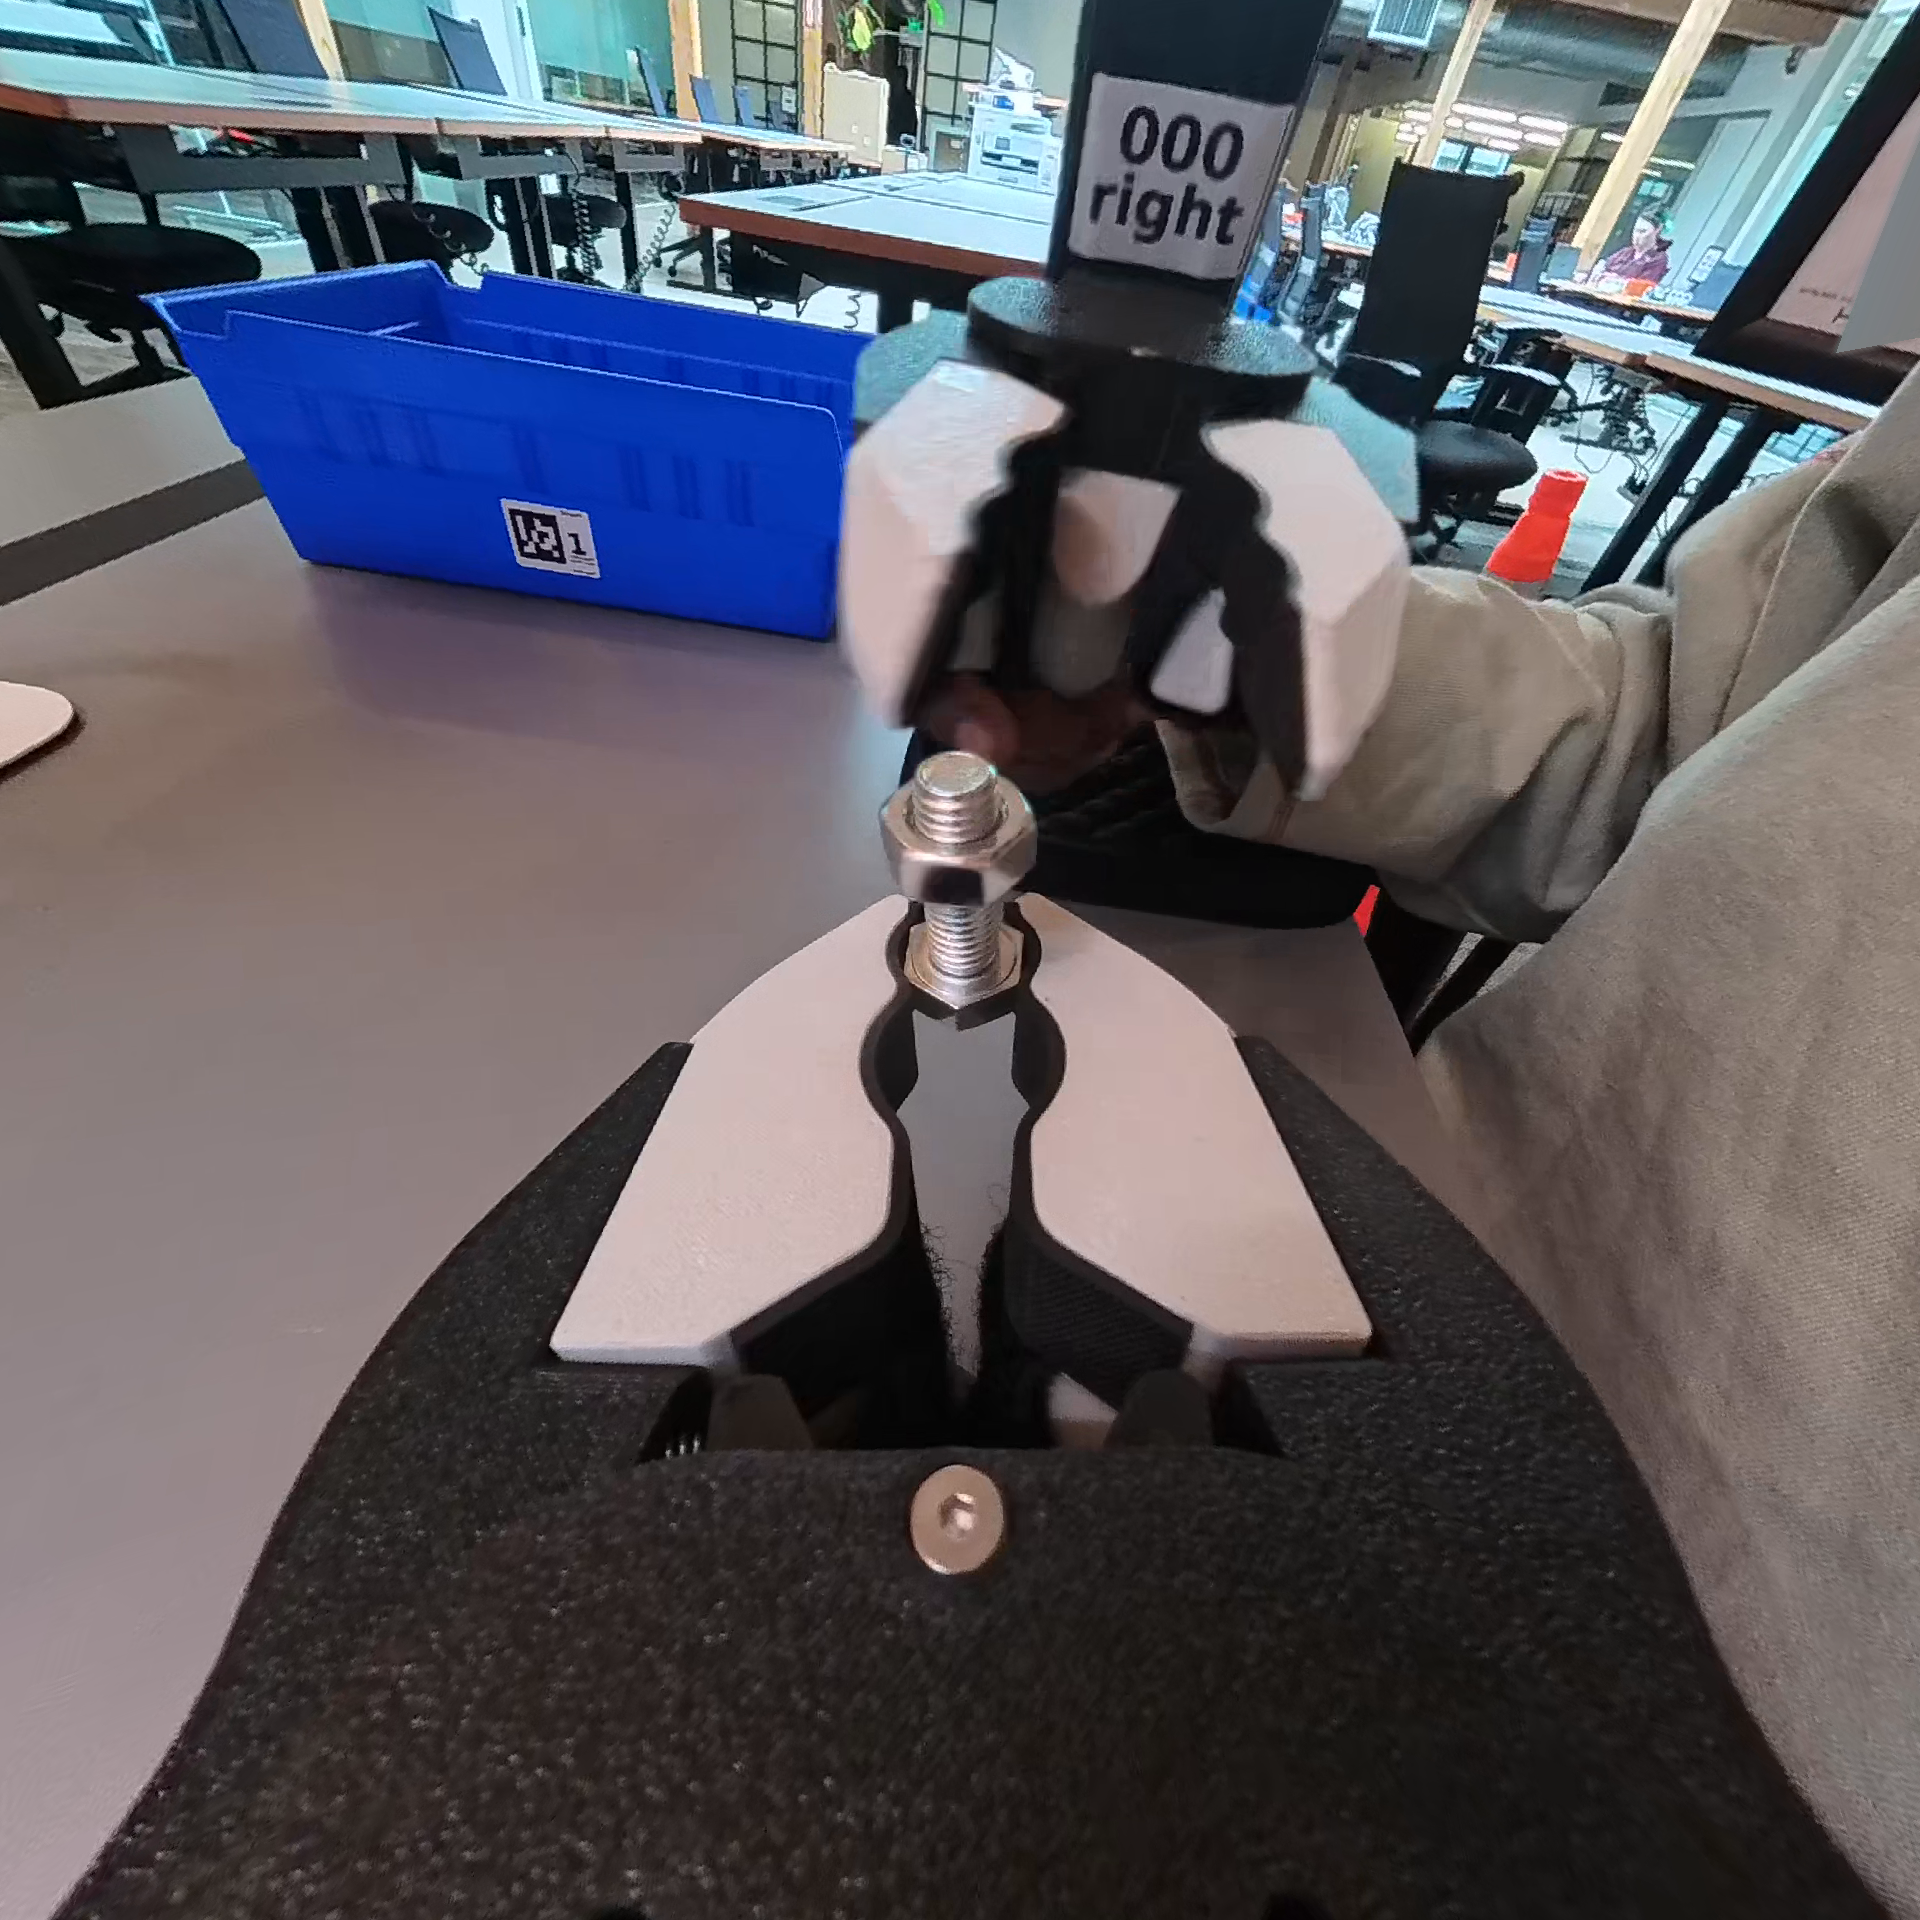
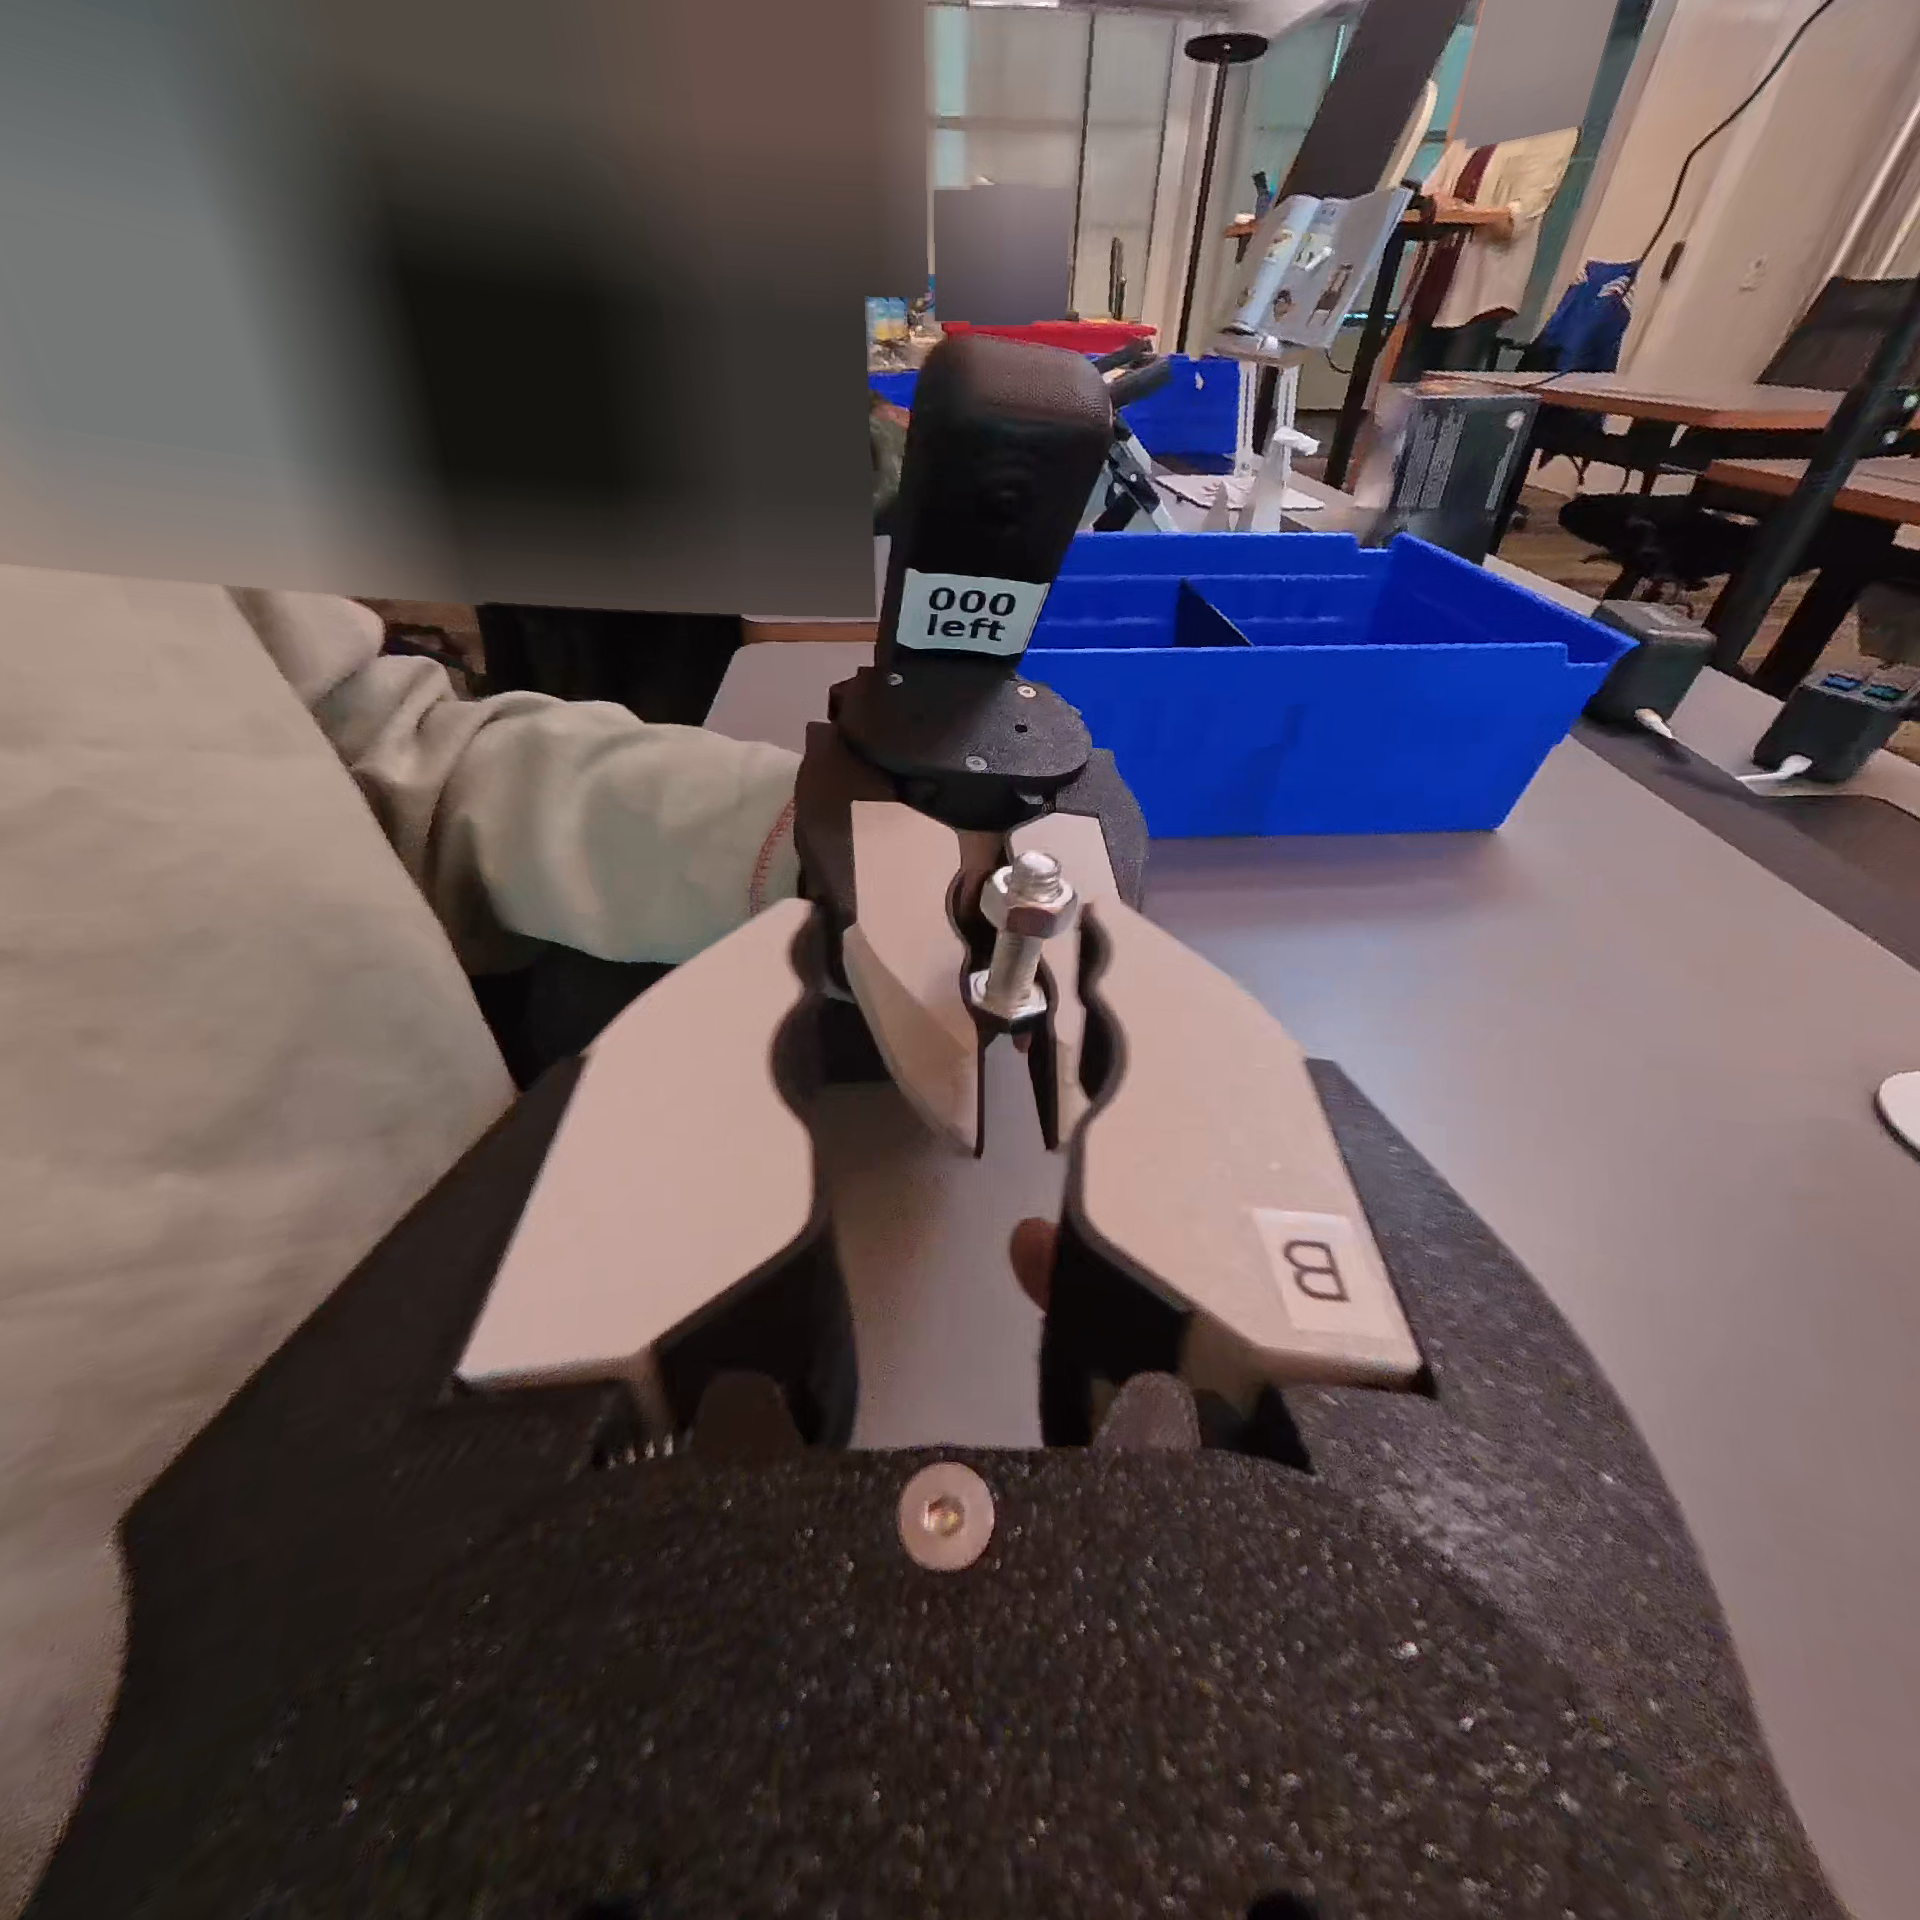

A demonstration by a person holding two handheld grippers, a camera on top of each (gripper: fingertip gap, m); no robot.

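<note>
Left wrist view: left gripper (image 1: 961, 971) pinches the rigid, slick steel bolt (image 1: 958, 940) by its head, nut (image 1: 956, 844) just above the fingertips, while the right gripper (image 2: 940, 935) stands part open, its pads either side of the nut without pressing.

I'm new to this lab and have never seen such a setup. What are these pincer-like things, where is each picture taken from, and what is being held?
These are two hand-held grippers, one in each of a person's hands, each with a camera looking along its two pale fingers.

The left wrist view shows the left gripper clamped on the hex head of a silver bolt standing upright, with a nut threaded near the top. The right gripper hangs just behind it, blurred.

The right wrist view shows the same from the opposite side: the right gripper has its fingers apart on either side of the nut, not pressing it.

On the grey table stands a blue bin.
</note>
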